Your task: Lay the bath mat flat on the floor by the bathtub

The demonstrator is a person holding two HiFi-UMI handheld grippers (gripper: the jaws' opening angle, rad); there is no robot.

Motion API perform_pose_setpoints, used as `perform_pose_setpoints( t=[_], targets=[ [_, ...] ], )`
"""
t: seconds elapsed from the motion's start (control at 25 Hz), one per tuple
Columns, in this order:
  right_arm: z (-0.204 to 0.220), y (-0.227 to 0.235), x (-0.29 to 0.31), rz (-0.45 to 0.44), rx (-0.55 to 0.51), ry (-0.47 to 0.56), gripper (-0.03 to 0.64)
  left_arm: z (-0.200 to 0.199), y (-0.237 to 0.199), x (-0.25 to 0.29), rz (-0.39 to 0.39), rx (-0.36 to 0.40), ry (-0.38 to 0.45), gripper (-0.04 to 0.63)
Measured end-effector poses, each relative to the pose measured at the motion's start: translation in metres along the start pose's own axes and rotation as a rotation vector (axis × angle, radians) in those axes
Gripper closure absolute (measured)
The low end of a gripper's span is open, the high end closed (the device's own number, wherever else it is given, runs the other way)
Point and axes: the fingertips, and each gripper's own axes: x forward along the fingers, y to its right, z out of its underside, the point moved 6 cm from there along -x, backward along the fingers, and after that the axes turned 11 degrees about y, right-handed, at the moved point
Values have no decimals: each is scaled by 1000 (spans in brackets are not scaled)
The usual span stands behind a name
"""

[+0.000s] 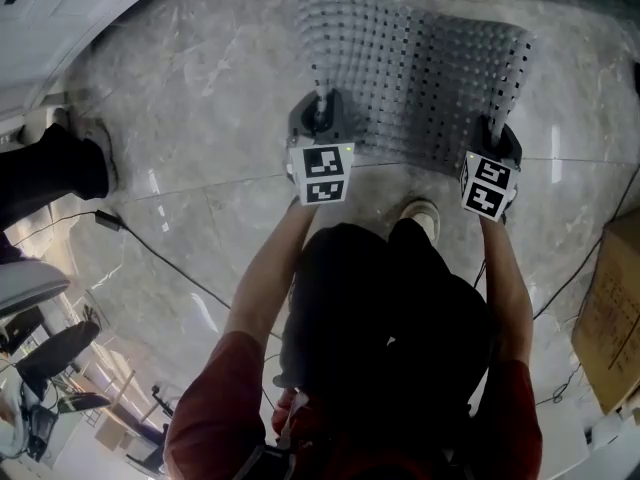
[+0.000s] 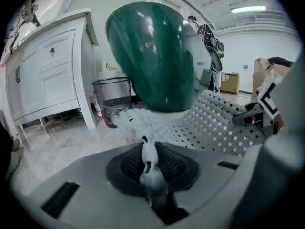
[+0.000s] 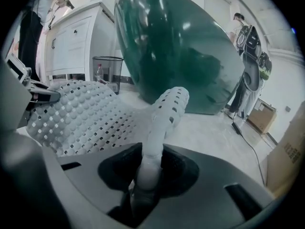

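A pale grey bath mat (image 1: 420,68) full of small holes is held above the marble floor, its far part sagging toward the dark green bathtub (image 2: 152,56). My left gripper (image 1: 318,108) is shut on the mat's near left corner, and a folded strip of mat is pinched between its pads (image 2: 148,163). My right gripper (image 1: 497,133) is shut on the near right corner. There the mat's edge (image 3: 167,113) rises curled out of the jaws (image 3: 150,168). The mat (image 2: 209,123) spans the gap between both grippers.
A white vanity cabinet (image 2: 47,70) stands left of the tub, with a wire bin (image 2: 112,97) beside it. A cardboard box (image 1: 610,308) sits at the right. A cable (image 1: 150,248) runs over the floor. Another person's dark leg (image 1: 50,168) is at the left.
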Motion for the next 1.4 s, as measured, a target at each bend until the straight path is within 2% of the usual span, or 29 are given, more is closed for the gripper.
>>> perform_pose_setpoints(
  t=[0.32,0.64,0.8,1.08,1.4],
  targets=[
    [16,3,16,-3,-23,-45,505,17,-2,14,-16,11,-46,540],
    [34,15,28,13,-57,-108,480,44,-12,26,-38,22,-149,511],
    [42,21,32,17,-14,-137,453,55,-17,30,-37,43,-178,497],
    [58,30,42,20,44,-190,411,74,-29,41,-37,35,-231,471],
    [66,38,48,38,80,-186,324,90,-43,47,-67,-31,-267,425]
  ],
)
